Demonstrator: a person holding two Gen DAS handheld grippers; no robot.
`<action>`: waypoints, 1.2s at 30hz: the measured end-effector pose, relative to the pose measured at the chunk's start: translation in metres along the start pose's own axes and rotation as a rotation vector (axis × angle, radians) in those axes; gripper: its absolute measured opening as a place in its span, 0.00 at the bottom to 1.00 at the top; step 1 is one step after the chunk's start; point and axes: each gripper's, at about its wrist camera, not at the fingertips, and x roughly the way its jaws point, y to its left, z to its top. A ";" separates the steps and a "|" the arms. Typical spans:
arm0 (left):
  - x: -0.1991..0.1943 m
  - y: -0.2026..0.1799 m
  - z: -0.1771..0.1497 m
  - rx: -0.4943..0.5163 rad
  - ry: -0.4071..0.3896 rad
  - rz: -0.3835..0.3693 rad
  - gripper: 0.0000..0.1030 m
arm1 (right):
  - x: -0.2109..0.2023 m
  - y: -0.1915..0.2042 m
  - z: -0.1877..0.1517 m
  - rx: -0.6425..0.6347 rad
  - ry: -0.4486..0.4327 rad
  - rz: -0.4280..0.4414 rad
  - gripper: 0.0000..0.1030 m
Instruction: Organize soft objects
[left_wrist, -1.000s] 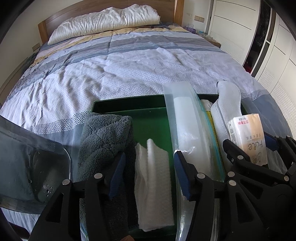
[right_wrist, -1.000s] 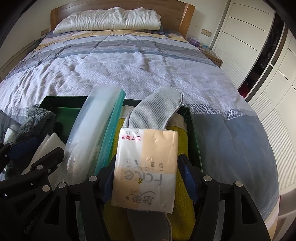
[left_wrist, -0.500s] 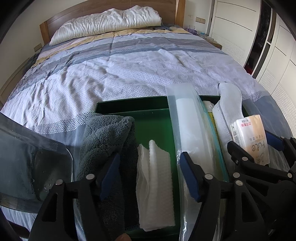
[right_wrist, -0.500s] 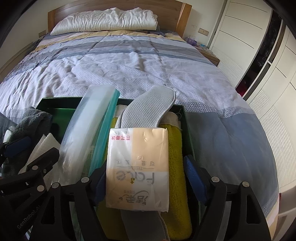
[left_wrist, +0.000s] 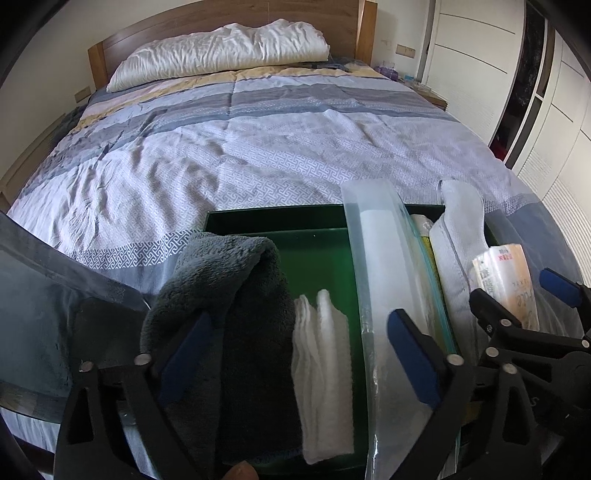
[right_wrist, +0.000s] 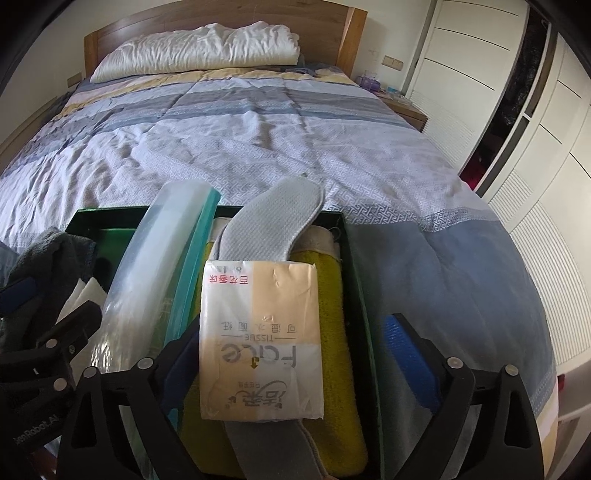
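Observation:
A green tray (left_wrist: 280, 221) lies on the bed's near end. In it are a dark grey towel (left_wrist: 229, 295), a folded white cloth (left_wrist: 321, 343), a clear zip bag (left_wrist: 384, 266) holding something white, a yellow towel (right_wrist: 332, 314), a grey insole (right_wrist: 273, 221) and a tissue pack (right_wrist: 258, 332) lying on the insole. My left gripper (left_wrist: 295, 354) is open over the grey towel and white cloth. My right gripper (right_wrist: 291, 354) is open, its jaws standing apart from the tissue pack on both sides. The right gripper also shows in the left wrist view (left_wrist: 524, 295).
The bed (left_wrist: 258, 147) with its striped quilt stretches ahead to a white pillow (left_wrist: 221, 51) and wooden headboard. White wardrobe doors (right_wrist: 517, 110) stand along the right. A grey translucent sheet (left_wrist: 44, 295) lies left of the tray.
My right gripper has opened wide and let go of the tissue pack, which now rests on the insole. Both grippers have pulled back slightly; the left has opened wider.

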 end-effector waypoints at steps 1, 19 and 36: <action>0.000 0.000 0.000 0.000 -0.002 -0.002 0.96 | -0.001 -0.002 0.000 0.008 -0.004 -0.004 1.00; -0.014 0.000 0.003 0.000 -0.028 -0.017 0.99 | -0.026 -0.006 -0.003 0.037 -0.042 -0.024 1.00; -0.094 -0.001 -0.023 0.013 -0.097 -0.078 0.99 | -0.124 -0.017 -0.038 0.041 -0.106 -0.046 1.00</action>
